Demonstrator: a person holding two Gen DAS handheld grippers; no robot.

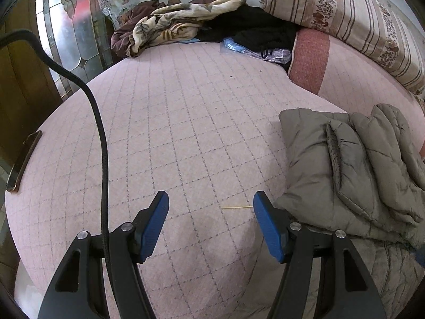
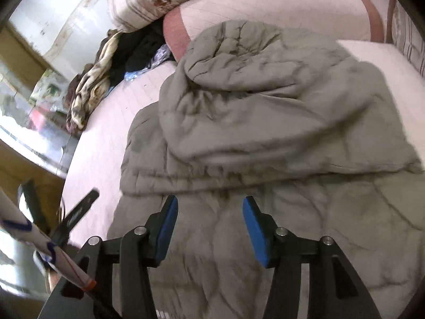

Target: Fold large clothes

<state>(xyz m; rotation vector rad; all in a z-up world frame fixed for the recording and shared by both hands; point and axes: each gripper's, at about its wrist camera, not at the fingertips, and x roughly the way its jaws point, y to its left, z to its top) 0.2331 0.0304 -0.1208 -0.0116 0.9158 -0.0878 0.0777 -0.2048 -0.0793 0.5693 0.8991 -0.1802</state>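
Observation:
A grey-green quilted puffer jacket lies partly folded on the pink checked bed cover. In the left wrist view the jacket lies at the right. My left gripper is open and empty above the bare cover, its right finger beside the jacket's edge. My right gripper is open and empty just above the jacket's lower part, with a folded-over layer ahead of it.
A heap of patterned and dark clothes and a plastic bag lie at the far end of the bed. Striped pillows line the right side. A phone lies at the bed's left edge. A black cable hangs over the left gripper.

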